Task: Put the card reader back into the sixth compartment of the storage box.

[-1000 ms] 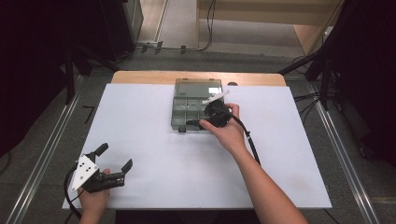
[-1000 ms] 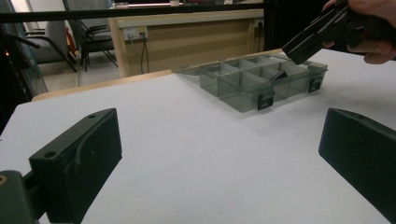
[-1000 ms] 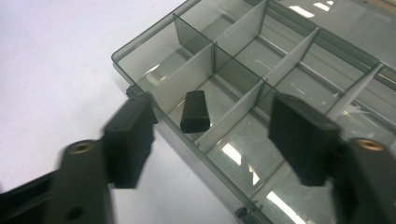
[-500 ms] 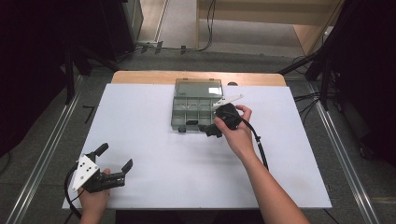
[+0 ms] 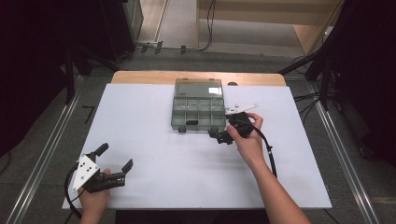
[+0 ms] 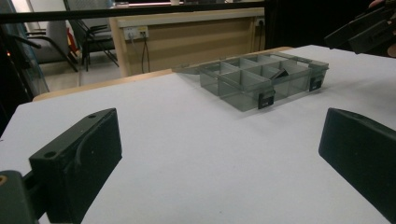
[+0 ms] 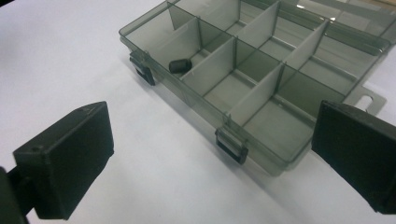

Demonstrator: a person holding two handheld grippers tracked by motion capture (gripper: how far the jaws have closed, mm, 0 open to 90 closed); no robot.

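White board covers the table (image 5: pixel 154 154) on a dim, cable-strewn floor. At the lower left of the high view, the left gripper (image 5: pixel 114 162) rests on the board, jaws spread and empty. Centre frame sits the smoke-grey, clear plastic compartment box (image 5: pixel 198 111), lid open, with a small black cylindrical piece (image 7: pixel 180 65) in its near-left compartment. Just right of the box, the right gripper (image 5: pixel 223 136) hovers by the front corner; its jaws have just been opening and stand spread, nothing between them. Risk, as I judge it: that low jaw could clip the latch (image 7: pixel 231 145) or wall and skid the light box.
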